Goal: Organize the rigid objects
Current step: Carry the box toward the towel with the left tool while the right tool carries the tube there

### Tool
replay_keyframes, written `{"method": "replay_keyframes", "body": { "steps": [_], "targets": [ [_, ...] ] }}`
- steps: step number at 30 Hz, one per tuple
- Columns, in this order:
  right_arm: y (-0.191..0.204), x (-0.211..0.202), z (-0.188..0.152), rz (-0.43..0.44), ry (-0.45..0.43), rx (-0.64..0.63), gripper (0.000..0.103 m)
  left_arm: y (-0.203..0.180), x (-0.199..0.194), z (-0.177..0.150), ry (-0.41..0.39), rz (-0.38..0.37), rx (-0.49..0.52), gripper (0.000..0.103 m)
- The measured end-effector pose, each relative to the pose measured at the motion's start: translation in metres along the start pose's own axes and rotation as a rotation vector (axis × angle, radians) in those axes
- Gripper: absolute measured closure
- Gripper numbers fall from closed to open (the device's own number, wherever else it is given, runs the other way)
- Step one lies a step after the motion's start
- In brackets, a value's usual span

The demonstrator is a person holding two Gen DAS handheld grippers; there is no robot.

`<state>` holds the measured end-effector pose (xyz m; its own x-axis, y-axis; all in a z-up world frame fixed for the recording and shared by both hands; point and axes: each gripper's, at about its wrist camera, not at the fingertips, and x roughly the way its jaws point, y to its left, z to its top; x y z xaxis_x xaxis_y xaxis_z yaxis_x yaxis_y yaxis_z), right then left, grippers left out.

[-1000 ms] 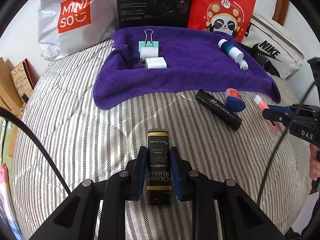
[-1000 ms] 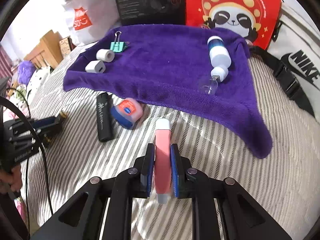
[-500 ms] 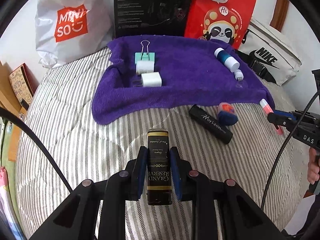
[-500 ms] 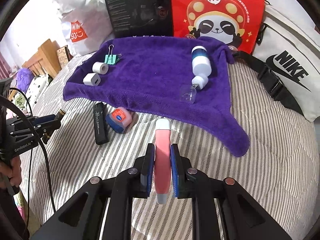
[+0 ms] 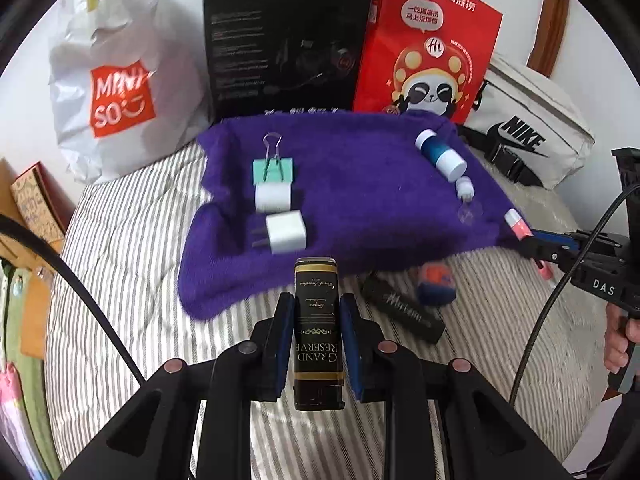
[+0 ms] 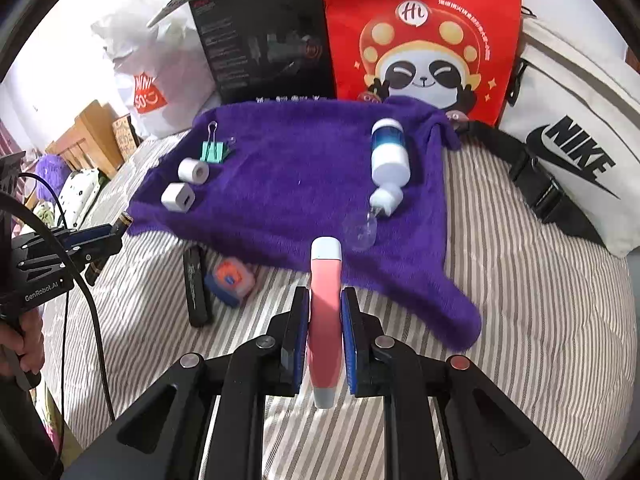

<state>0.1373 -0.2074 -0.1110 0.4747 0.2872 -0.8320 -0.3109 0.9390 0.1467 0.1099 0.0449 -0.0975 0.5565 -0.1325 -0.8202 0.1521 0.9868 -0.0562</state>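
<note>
Two tools, both clenched: left tool on a black Grand Reserve box, right tool on a pink tube — each held off the striped bed, just short of the purple towel. On the towel: binder clip, white roll, charger cube, blue-white bottle. Only from the right wrist — wooden furniture left of the towel.

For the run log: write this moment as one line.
left tongs: shut on black box | right tongs: shut on pink tube | both above striped bed | purple towel: ahead
</note>
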Motion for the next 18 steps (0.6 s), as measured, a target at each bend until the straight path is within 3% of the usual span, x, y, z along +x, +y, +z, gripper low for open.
{"method": "replay_keyframes", "body": {
  "steps": [18],
  "targets": [
    [-0.008, 0.026, 0.054, 0.012, -0.024, 0.021, 0.087, 0.004, 0.025, 0.045, 0.012, -0.009, 0.002, 0.081]
  ]
}}
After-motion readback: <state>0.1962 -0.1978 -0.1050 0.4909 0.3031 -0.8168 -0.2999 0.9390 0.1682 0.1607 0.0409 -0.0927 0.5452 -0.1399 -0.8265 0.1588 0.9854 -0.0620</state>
